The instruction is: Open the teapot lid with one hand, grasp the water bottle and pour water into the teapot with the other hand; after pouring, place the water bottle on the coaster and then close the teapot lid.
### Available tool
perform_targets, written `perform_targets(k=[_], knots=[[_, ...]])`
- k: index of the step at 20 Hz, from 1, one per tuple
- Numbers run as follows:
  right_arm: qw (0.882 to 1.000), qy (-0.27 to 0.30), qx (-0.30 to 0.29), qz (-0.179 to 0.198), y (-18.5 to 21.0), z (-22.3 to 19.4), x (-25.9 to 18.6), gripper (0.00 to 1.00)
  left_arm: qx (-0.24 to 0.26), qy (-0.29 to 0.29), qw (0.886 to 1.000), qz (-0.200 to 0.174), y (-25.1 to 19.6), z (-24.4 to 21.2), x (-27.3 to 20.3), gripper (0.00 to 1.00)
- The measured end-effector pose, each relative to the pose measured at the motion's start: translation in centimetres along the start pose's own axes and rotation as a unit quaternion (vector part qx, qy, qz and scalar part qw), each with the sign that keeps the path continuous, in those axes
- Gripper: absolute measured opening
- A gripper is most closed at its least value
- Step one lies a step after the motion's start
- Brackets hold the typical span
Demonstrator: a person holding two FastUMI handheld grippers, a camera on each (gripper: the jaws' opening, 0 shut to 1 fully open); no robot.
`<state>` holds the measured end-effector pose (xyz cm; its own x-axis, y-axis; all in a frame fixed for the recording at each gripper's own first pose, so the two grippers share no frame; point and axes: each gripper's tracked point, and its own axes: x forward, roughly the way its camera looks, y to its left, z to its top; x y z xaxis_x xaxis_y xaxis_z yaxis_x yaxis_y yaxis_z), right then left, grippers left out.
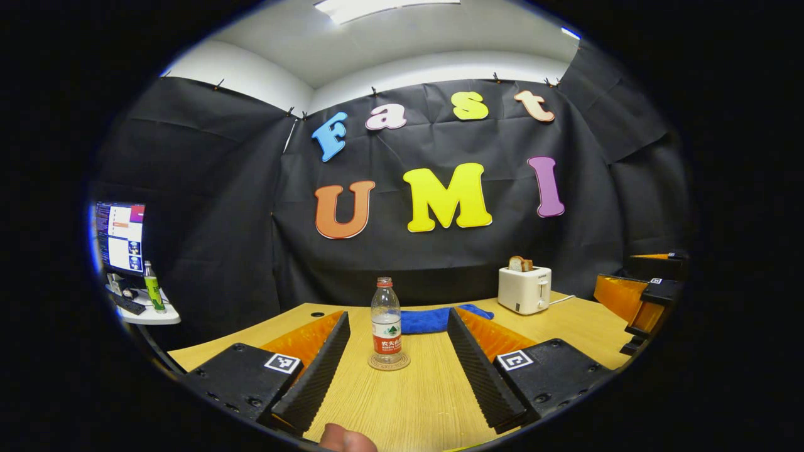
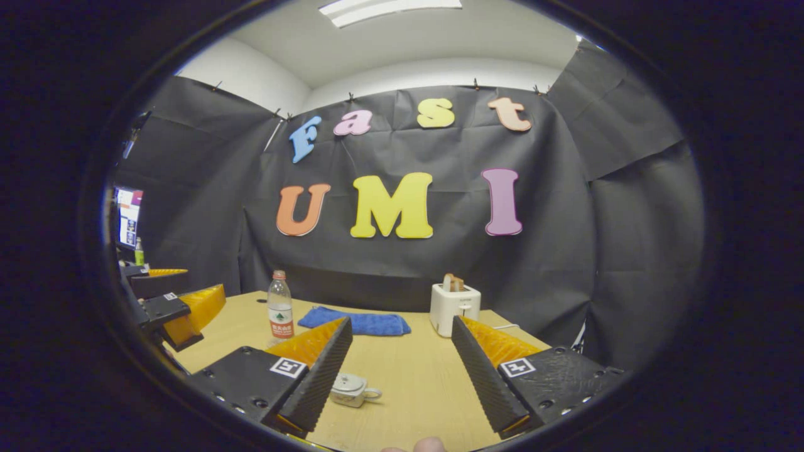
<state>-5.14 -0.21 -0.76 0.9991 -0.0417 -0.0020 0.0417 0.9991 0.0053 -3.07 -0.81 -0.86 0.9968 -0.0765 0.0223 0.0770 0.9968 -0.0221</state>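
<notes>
One water bottle is seen standing upright on one round coaster at lower centre of the left gripper view, framed between the spread fingers of the left gripper, which are released and hold nothing. One blue cloth is laid just behind the bottle, and one white toaster with bread in its slot is set to the right. In the right gripper view, one small white teapot, lid on, is shown on the wooden table at lower centre, beside the left finger of the right gripper, whose fingers are likewise parted and empty. One monitor is glimpsed at far left
</notes>
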Motion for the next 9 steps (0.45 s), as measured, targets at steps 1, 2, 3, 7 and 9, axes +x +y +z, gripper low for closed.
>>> perform_targets(k=[1, 2, 3, 7, 9], knots=[[1.0, -0.001, -0.002, 0.0, 0.3, 0.2, 0.1, 0.96, 0.0, 0.0, 1.0, 0.002, 0.2, 0.1, 0.0, 0.98], [1.0, -0.002, -0.005, 0.001, 0.5, 0.2, 0.2, 0.97, -0.002, -0.001, 1.0, 0.003, 0.5, 0.2, 0.1, 0.98], [1.0, -0.003, -0.008, 0.002, 0.7, 0.3, 0.3, 0.97, -0.004, -0.002, 1.0, 0.006, 0.8, 0.3, 0.1, 0.97], [1.0, -0.003, -0.006, 0.005, 1.4, 0.3, 0.5, 0.96, -0.015, 0.011, 1.0, 0.008, 1.3, -0.5, 0.4, 0.97], [1.0, -0.003, -0.007, 0.007, 1.6, 0.4, 0.6, 0.97, -0.012, 0.015, 1.0, 0.011, 1.5, -0.8, 0.5, 0.98]])
